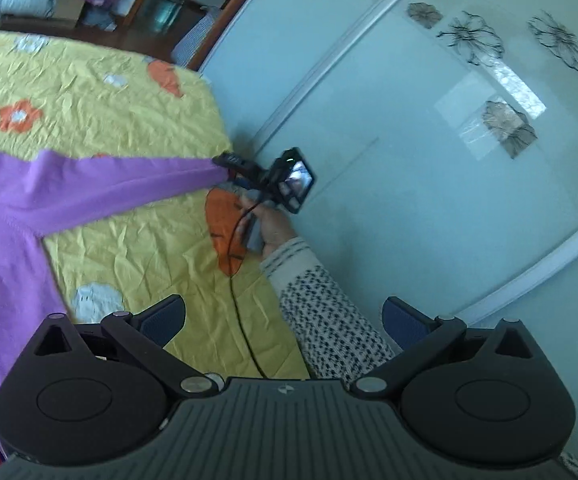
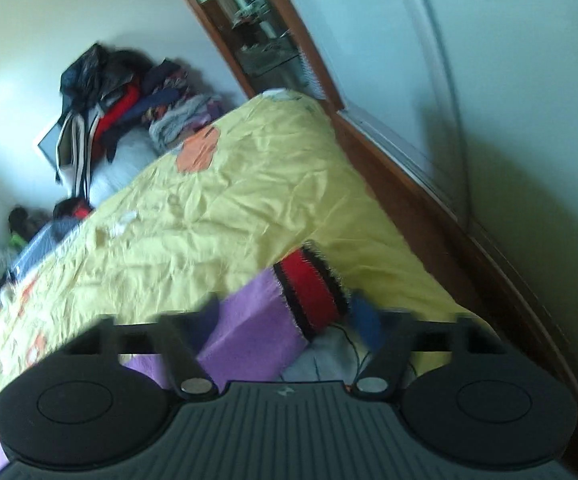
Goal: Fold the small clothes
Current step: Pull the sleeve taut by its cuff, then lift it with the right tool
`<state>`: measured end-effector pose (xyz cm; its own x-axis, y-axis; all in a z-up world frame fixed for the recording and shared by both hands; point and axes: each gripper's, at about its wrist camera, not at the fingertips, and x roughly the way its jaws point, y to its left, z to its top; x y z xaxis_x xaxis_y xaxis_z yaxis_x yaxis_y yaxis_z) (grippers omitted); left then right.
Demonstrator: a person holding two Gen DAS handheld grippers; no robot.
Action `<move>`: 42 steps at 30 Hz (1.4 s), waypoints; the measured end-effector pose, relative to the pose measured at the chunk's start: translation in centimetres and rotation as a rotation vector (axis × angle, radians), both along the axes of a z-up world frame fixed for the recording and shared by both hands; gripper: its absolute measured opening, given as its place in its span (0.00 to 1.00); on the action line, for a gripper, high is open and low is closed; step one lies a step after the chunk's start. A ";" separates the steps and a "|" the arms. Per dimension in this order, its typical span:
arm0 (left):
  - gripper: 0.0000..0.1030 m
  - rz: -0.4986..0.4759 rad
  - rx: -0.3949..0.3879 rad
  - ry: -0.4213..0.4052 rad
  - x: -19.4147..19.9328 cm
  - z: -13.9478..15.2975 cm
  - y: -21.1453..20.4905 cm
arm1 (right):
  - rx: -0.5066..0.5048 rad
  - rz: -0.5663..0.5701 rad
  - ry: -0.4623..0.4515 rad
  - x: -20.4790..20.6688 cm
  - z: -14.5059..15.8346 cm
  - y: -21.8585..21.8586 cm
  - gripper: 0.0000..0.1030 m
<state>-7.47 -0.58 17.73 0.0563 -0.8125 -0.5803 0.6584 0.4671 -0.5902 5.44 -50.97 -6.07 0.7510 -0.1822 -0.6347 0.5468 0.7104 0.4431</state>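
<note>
I see the yellow bedspread [image 1: 137, 128] with the purple garment [image 1: 5, 248] spread at its left; its sleeve stretches right toward my right gripper [image 1: 225, 161], which looks clamped on the cuff [image 2: 309, 288]. My left gripper [image 1: 285, 322] hangs apart, empty.

A purple garment [image 1: 5, 240] with a long sleeve is lying on the yellow flower-print bedspread [image 1: 89, 92], its body spreading over the bedspread's near left part. The sleeve is stretching taut across the bedspread toward its right edge. The sleeve's cuff [image 2: 309, 292], banded in red and black, is lifting just above the bedspread.
</note>
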 end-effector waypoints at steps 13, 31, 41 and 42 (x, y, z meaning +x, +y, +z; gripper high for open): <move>1.00 0.277 0.269 0.016 3.8 -9.3 8.5 | -0.183 0.020 0.052 -2.2 2.9 2.3 0.08; 1.00 0.619 0.463 0.076 6.4 -16.7 22.0 | -0.003 -0.022 -0.070 -6.2 -0.5 -1.5 0.44; 1.00 0.524 0.549 -0.096 5.7 -16.5 16.9 | -0.081 0.068 0.025 -3.8 0.5 -0.6 0.07; 1.00 0.518 0.547 -0.095 5.7 -16.6 16.7 | -0.061 0.083 0.014 -3.6 0.4 -0.6 0.09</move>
<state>-1.81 16.10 1.08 0.4225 -0.2658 -0.8665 0.3114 0.9404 -0.1366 1.83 -51.60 -5.65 0.7561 -0.1588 -0.6349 0.4912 0.7788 0.3902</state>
